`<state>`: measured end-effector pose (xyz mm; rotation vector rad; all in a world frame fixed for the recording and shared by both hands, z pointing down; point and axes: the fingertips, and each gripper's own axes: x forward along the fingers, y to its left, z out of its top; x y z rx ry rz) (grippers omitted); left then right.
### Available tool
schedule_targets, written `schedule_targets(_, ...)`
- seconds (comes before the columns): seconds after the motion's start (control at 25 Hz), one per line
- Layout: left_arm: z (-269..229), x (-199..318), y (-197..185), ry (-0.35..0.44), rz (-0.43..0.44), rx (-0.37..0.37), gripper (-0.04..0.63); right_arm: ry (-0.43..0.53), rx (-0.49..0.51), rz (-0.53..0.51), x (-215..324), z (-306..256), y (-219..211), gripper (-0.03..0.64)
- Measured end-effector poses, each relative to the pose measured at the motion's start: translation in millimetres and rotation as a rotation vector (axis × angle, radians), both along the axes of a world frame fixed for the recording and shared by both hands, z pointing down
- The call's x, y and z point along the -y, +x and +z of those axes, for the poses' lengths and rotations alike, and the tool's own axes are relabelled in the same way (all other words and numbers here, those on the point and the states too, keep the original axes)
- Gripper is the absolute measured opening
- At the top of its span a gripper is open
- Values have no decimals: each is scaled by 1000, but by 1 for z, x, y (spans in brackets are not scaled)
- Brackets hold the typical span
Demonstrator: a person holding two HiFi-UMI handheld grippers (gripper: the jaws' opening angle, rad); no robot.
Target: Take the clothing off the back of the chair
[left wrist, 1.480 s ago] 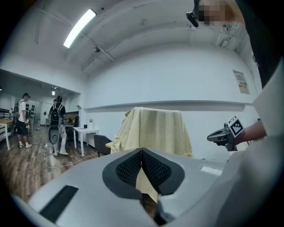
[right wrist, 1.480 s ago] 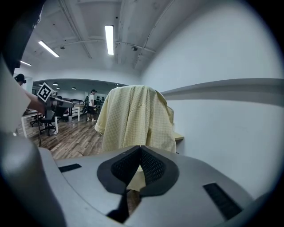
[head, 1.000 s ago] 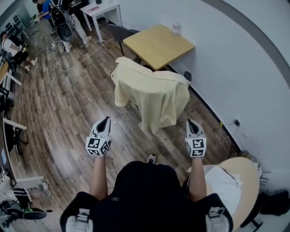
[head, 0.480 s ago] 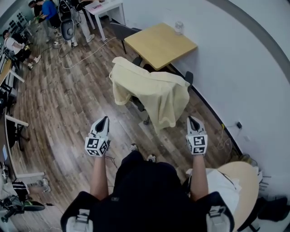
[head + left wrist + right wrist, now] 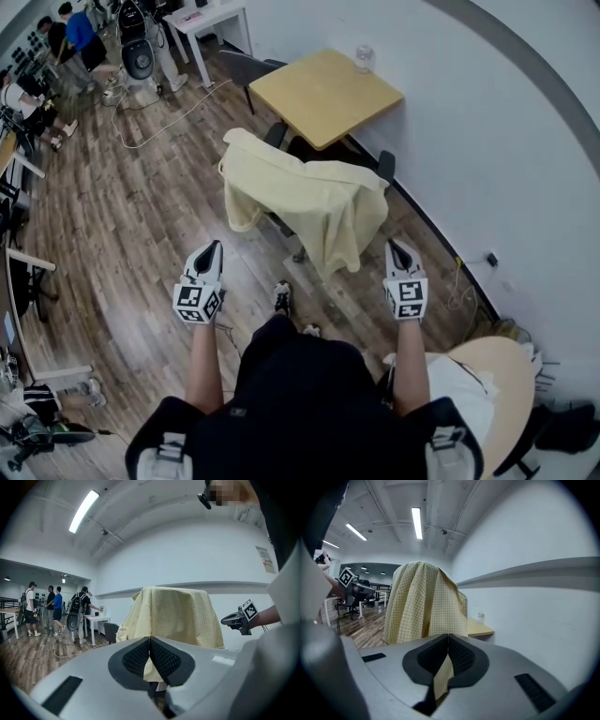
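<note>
Yellow checked shirt [image 5: 309, 199] draped over the chair [image 5: 385, 166] back, ahead of and between the left tongs [image 5: 217, 247] and right tongs [image 5: 395, 247], both closed, empty, short of the chair.

The yellow shirt [image 5: 309, 202] hides nearly all of the chair [image 5: 383, 167].

The clothing [image 5: 309, 202] was soft, pale yellow cloth in a fine woven check, matt and loosely creased. The floor [image 5: 141, 216] was brown wood-look plank with a low sheen, the table [image 5: 323, 94] top smooth light wood, and the wall [image 5: 487, 122] matt white. The left gripper [image 5: 149, 641] had a matt grey plastic shell and black, mesh-textured pads [image 5: 137, 658].
</note>
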<state>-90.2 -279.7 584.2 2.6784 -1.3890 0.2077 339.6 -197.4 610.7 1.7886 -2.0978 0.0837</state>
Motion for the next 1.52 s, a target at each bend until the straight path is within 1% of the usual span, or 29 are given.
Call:
schedule_targets(0.32, -3, 40, 10, 8, 12, -25, 3, -7, -16, 34, 33, -6, 17, -3)
schedule_targets(0.4, -3, 47, 8, 7, 8, -25, 3, 6, -21, 36, 44, -12, 20, -3)
schedule_targets(0.52, -3, 59, 0, 4, -13, -32, 3, -18, -32, 50, 60, -18, 22, 2)
schedule_targets(0.64, -2, 71, -8, 4, -33, -39, 3, 31, -59, 22, 82, -29, 20, 38)
schedule_targets(0.8, -2, 85, -14, 7, -46, -40, 3, 29, -83, 42, 99, -38, 26, 91)
schedule_targets(0.92, -2, 98, -18, 5, -52, -38, 3, 75, -125, 1, 115, -47, 23, 125)
schedule_targets(1.16, 1, 123, -20, 7, -49, -42, 3, 39, -132, -12, 137, -40, 15, 144)
schedule_targets(1.32, 2, 139, -24, 4, -43, -44, 3, 27, -179, -31, 146, -39, 1, 146)
schedule_targets(1.44, 4, 151, -24, 1, -32, -44, 3, 26, -200, -27, 148, -37, -3, 120)
schedule_targets(1.52, 5, 158, -22, 1, -21, -44, 3, 29, -201, -22, 148, -36, -3, 83)
